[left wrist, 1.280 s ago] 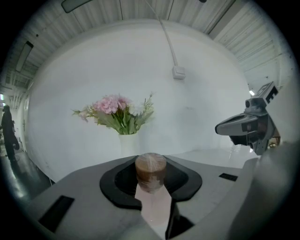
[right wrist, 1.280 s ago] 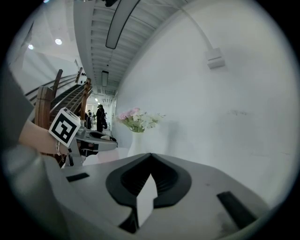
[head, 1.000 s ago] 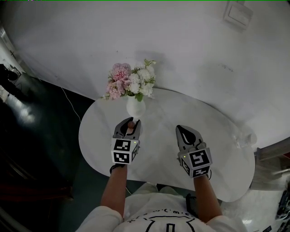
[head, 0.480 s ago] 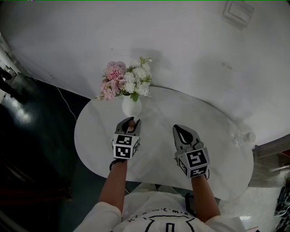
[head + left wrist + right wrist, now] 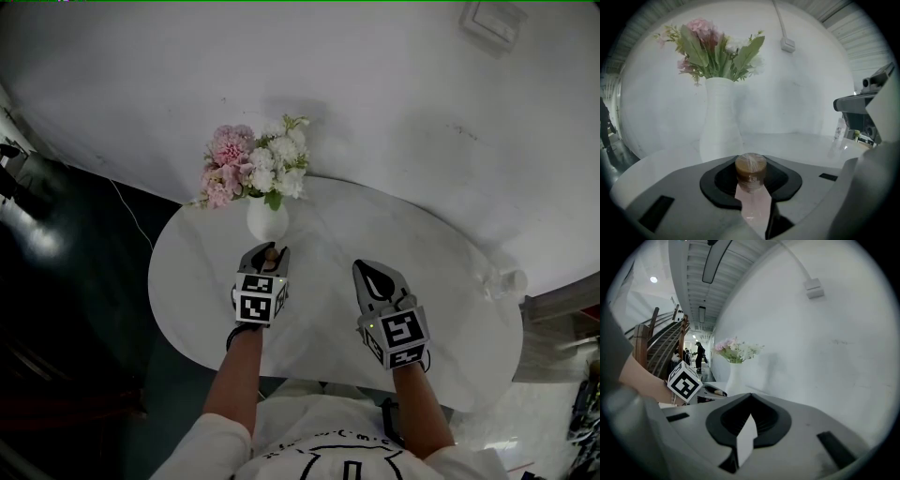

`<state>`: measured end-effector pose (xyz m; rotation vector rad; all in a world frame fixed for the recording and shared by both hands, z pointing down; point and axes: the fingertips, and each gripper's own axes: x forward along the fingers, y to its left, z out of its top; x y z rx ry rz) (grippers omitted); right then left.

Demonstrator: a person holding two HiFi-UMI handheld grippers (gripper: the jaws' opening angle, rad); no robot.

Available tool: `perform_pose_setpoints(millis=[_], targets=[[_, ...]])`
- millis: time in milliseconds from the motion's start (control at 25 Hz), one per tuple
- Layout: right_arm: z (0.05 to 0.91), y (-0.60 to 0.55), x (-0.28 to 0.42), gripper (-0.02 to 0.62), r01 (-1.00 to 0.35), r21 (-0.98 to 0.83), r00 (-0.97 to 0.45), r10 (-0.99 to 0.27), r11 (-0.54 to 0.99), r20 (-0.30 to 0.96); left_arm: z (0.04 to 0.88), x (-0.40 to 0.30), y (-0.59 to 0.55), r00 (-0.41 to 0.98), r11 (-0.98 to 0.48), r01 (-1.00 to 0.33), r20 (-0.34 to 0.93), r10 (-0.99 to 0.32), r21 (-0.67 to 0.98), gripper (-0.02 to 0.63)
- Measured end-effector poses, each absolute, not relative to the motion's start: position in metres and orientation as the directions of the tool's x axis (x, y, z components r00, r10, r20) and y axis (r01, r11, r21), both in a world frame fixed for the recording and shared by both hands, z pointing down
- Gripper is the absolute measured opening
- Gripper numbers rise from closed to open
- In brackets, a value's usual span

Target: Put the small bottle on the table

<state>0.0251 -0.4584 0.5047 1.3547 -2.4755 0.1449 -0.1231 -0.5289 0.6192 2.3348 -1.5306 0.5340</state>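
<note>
My left gripper (image 5: 268, 253) hovers over the white oval table (image 5: 450, 309), just in front of the vase, and is shut on a small bottle (image 5: 270, 254). In the left gripper view the bottle's brown, film-covered cap (image 5: 750, 169) stands up between the black pads, and its pale body runs down into the jaws. My right gripper (image 5: 374, 273) is over the middle of the table, shut, with nothing between its jaws (image 5: 749, 423).
A white vase (image 5: 265, 218) of pink and white flowers (image 5: 248, 164) stands at the table's back edge, close ahead of the left gripper (image 5: 751, 187). A clear plastic bottle (image 5: 507, 281) sits at the far right edge. A white wall rises behind the table; dark floor lies on the left.
The whole scene has slid a little left in the head view. Both grippers keep nearly the same places over the table, and the left one still holds the bottle.
</note>
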Motion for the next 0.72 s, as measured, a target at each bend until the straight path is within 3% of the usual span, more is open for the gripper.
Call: perform_pose_setpoints(millis=[720], targets=[[0.5137,-0.4529,0.0274,-0.006,-0.842,0.038,-0.497,-0.803,0.537,0.329,0.6230,-0.1205,-0.5286,0.363,-0.404,-0.915,0.455,-0.813,0.008,0.121]])
